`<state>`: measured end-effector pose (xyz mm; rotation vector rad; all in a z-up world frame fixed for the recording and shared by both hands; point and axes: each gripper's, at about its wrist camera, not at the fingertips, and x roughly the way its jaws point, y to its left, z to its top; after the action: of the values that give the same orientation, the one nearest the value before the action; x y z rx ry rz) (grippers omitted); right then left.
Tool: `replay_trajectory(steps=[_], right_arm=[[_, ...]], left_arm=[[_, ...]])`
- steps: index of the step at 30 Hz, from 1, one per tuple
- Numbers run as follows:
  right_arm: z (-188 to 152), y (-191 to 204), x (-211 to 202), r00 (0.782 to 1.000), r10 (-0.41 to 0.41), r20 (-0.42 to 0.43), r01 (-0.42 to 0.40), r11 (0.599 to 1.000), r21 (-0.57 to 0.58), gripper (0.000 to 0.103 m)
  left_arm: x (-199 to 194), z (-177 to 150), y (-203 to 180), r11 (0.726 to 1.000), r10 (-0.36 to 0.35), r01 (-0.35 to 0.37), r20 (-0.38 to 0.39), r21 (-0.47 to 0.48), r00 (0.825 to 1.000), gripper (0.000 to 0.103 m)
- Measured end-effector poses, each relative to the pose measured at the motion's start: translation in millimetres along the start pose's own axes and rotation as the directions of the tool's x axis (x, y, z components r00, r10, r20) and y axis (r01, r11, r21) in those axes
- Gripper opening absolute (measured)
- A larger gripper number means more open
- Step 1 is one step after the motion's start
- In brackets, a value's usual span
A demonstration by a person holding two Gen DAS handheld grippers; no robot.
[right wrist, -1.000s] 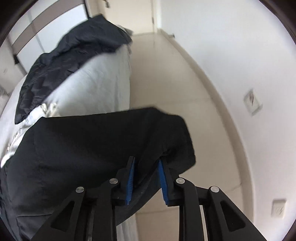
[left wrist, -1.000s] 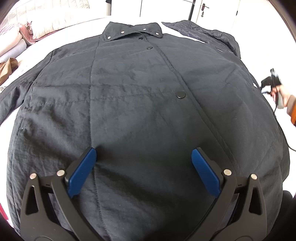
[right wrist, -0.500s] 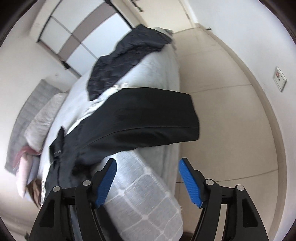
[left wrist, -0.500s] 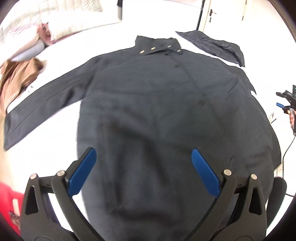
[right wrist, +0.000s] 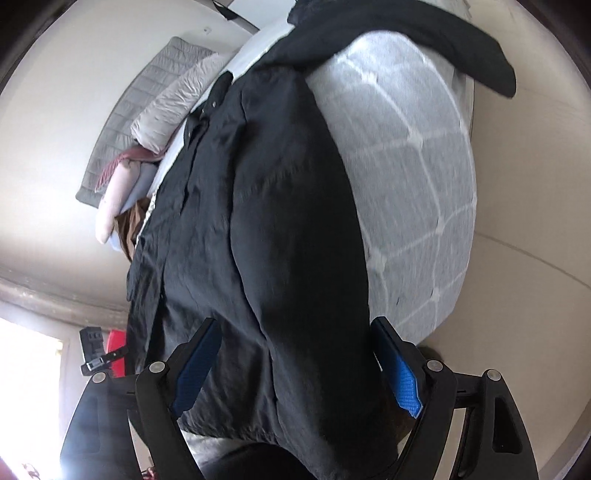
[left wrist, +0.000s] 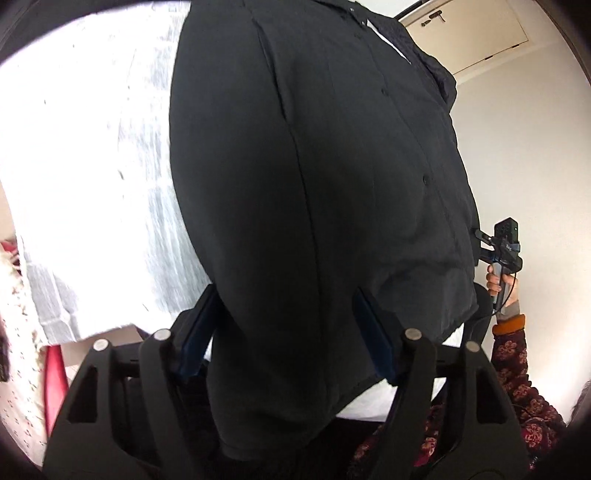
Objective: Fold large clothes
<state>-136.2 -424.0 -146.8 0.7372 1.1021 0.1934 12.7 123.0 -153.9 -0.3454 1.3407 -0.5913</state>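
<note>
A large black coat (left wrist: 317, 192) lies spread face up on the bed, collar at the far end, hem hanging over the near edge. My left gripper (left wrist: 291, 332) is open, its blue pads on either side of the hem at the coat's left bottom corner. My right gripper (right wrist: 295, 365) is open, its pads on either side of the hem at the right bottom corner; the coat (right wrist: 266, 221) fills that view. One sleeve (right wrist: 443, 40) lies out over the mattress side. The right gripper (left wrist: 504, 251) also shows in the left wrist view, in a hand.
The white quilted mattress (right wrist: 413, 177) drops to a beige floor (right wrist: 535, 184) on the right. Pillows (right wrist: 173, 99) and a grey headboard (right wrist: 122, 122) stand at the far end. A second dark garment (left wrist: 424, 48) lies near the collar. A door (left wrist: 476, 33) is behind.
Both grippers have come down low to the coat's hem at the foot of the bed. The right gripper has let go of the sleeve, which now lies on the mattress side.
</note>
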Motion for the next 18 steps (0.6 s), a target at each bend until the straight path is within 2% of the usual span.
replay_trajectory(steps=[1,2,3,5,6,7,8,11,12,13,14,15,16,17,18], right_arm=[[-6.7,3.0,4.3,1.0,0.019,-0.015,-0.019,1.0,0.003,0.059],[-11.4,5.3,2.9,0.999,0.037,-0.023,-0.037,0.999,0.008,0.021],[-16.7,11.7,-1.8,0.998,0.06,-0.014,-0.06,0.998,0.019,0.015],[-25.5,32.7,-17.3,0.994,0.106,0.017,-0.106,0.994,-0.024,0.014],[-27.8,50.6,-31.2,0.991,0.133,0.035,-0.131,0.99,-0.052,0.013],[-23.9,65.1,-46.4,0.986,0.155,0.06,-0.151,0.986,-0.078,0.013],[-21.9,81.9,-65.4,0.979,0.182,0.093,-0.171,0.979,-0.109,0.012],[-16.7,118.4,-107.7,0.96,0.212,0.181,-0.181,0.969,-0.17,0.011],[-16.3,124.4,-115.0,0.958,0.212,0.194,-0.178,0.968,-0.178,0.011],[-14.9,127.7,-122.8,0.958,0.205,0.2,-0.169,0.968,-0.183,0.011],[-16.6,127.0,-127.9,0.965,0.171,0.199,-0.134,0.973,-0.186,0.011],[-18.8,123.2,-125.1,0.976,0.106,0.19,-0.072,0.982,-0.176,0.012],[-18.5,119.1,-116.2,0.985,0.034,0.167,-0.007,0.987,-0.158,0.012],[-22.1,106.8,-104.9,0.992,-0.036,0.119,0.051,0.99,-0.129,0.016],[-25.0,95.6,-93.7,0.994,-0.091,0.067,0.098,0.99,-0.097,0.017]], left_arm=[[1.0,-6.2,-4.5,1.0,0.002,-0.002,-0.002,0.007,1.0,0.061],[0.2,-11.6,-10.0,1.0,-0.01,0.01,-0.013,0.008,1.0,0.047],[-3.0,-14.1,-15.5,0.999,-0.039,0.039,-0.019,-0.001,0.999,0.039],[-22.9,-13.5,-30.6,0.994,-0.106,0.106,0.022,-0.002,0.994,0.018],[-38.5,-10.0,-38.8,0.987,-0.162,0.163,0.064,0.0,0.985,0.016],[-54.0,-6.0,-44.9,0.975,-0.219,0.221,0.111,-0.004,0.969,0.014],[-73.6,-1.4,-52.4,0.96,-0.277,0.281,0.169,0.001,0.946,0.013],[-117.3,4.9,-69.4,0.925,-0.374,0.378,0.293,0.045,0.88,0.013],[-124.8,3.4,-71.2,0.919,-0.389,0.391,0.304,0.058,0.87,0.013],[-128.3,-0.4,-73.6,0.925,-0.377,0.374,0.299,0.071,0.877,0.014],[-126.6,-6.8,-75.7,0.946,-0.323,0.312,0.277,0.084,0.905,0.016],[-118.4,-14.7,-76.6,0.973,-0.228,0.211,0.239,0.097,0.944,0.018],[-106.9,-20.4,-74.5,0.988,-0.127,0.108,0.193,0.106,0.973,0.023],[-91.8,-29.1,-62.8,0.993,-0.009,-0.005,0.122,0.115,0.993,0.027],[-70.3,-38.4,-54.3,0.989,0.087,-0.091,0.041,0.119,0.995,0.027]])
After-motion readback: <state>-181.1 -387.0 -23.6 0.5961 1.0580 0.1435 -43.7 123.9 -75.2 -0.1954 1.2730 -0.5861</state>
